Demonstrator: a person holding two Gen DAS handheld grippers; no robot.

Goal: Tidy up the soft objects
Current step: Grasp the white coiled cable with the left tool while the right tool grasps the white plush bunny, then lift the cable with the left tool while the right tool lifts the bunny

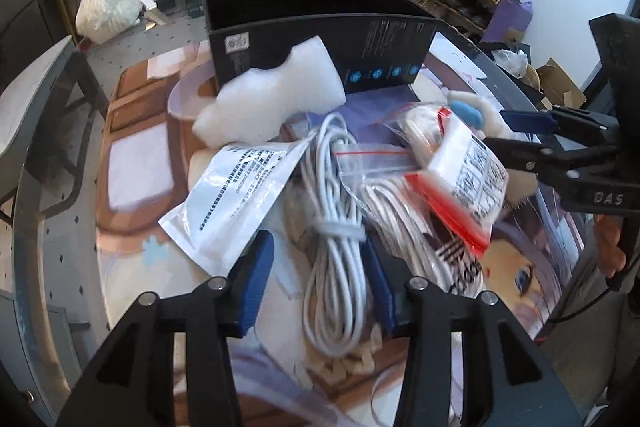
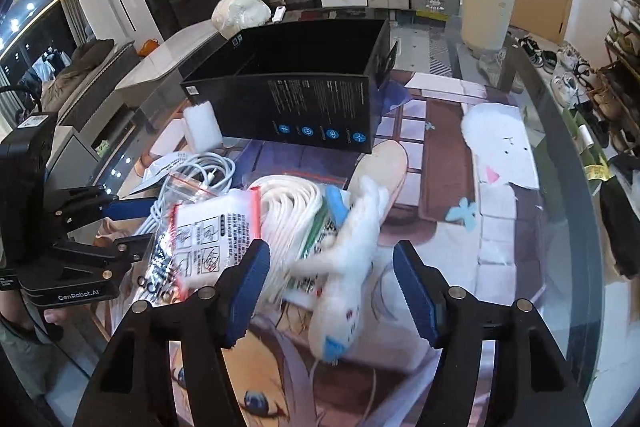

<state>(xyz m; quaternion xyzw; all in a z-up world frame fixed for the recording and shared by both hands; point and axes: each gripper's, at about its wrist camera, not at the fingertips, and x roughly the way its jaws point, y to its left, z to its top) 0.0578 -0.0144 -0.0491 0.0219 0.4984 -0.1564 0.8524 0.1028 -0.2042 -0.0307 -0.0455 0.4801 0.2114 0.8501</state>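
Left gripper [image 1: 316, 287] and right gripper [image 2: 332, 291]: jaws apparently apart, low.

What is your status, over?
Left gripper open astride white cable bundle. Right gripper open over white plush toy. Black box beyond, open-topped. Zip bags piled between.

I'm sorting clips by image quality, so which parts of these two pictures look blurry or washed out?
Left wrist view: the white cable bundle and red-edged bag are smeared by motion, and the foam block is nearly blown out. Right wrist view: the plush toy is streaked, while the black box stays sharp.
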